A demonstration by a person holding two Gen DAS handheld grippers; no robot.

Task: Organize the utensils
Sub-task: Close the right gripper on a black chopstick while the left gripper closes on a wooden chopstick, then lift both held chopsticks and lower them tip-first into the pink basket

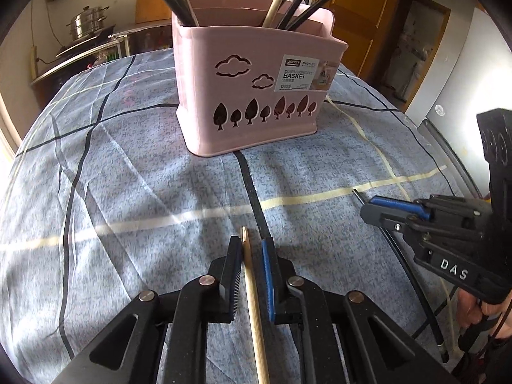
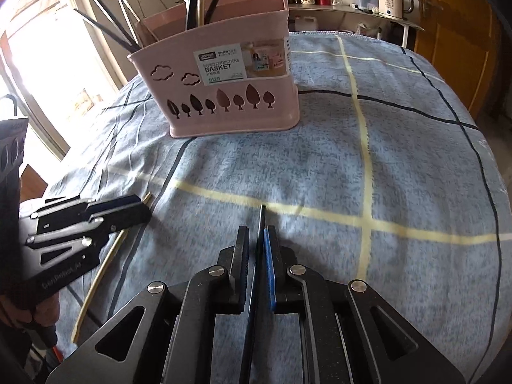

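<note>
Over the blue plaid tablecloth (image 1: 128, 172), the left gripper (image 1: 252, 249) is clamped on a pale wooden chopstick (image 1: 254, 304) and the right gripper (image 2: 260, 240) on a black chopstick (image 2: 256, 275), both near the pink chopstick basket (image 1: 243, 96), which already holds other chopsticks.

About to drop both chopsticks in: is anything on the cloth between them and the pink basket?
Nothing visible. Bare tablecloth lies between the wooden chopstick, the black chopstick and the pink basket; chopsticks already inside lean from its top.
</note>
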